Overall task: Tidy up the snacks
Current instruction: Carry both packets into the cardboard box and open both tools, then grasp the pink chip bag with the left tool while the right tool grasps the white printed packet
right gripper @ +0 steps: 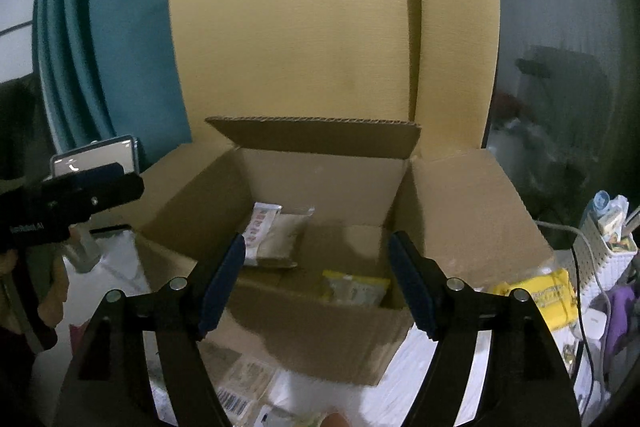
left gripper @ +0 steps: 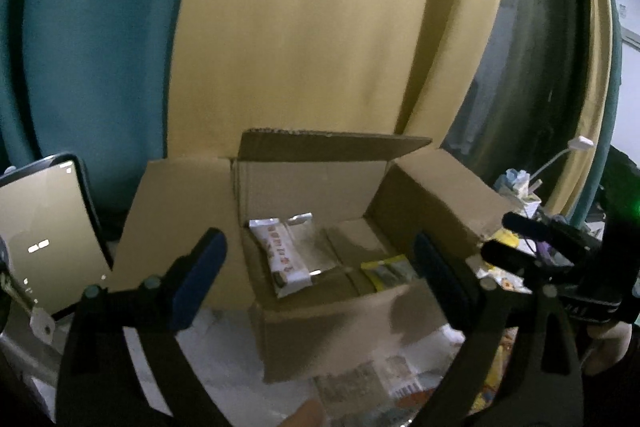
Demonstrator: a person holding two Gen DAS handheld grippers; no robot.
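While both tools hovered in front of the open cardboard box point(left gripper: 320, 323), the left gripper point(left gripper: 320, 271) stood wide apart and empty, nothing between its blue pads. Inside the box lay a white snack bar point(left gripper: 286, 259) toward the left over a clear packet point(right gripper: 284, 237), and a yellow packet point(left gripper: 386, 269) sat in the near right corner. The right gripper point(right gripper: 316, 281) gaped just as empty. With the drop judged done, the sound move was to lift clear of the near wall, keep the jaws spread, and swing to the loose packets point(right gripper: 244, 383) lying on the white worktop point(right gripper: 432, 367) below, picking one flat and by its middle.

The left camera alone showed the lit phone point(left gripper: 44, 235) close up at the far left and the right gripper edging in from the right. The right camera alone showed a yellow pack point(right gripper: 548, 297) outside the box, the white basket point(right gripper: 600, 263) of oddments, and the left gripper point(right gripper: 92, 183) entering at its left edge.
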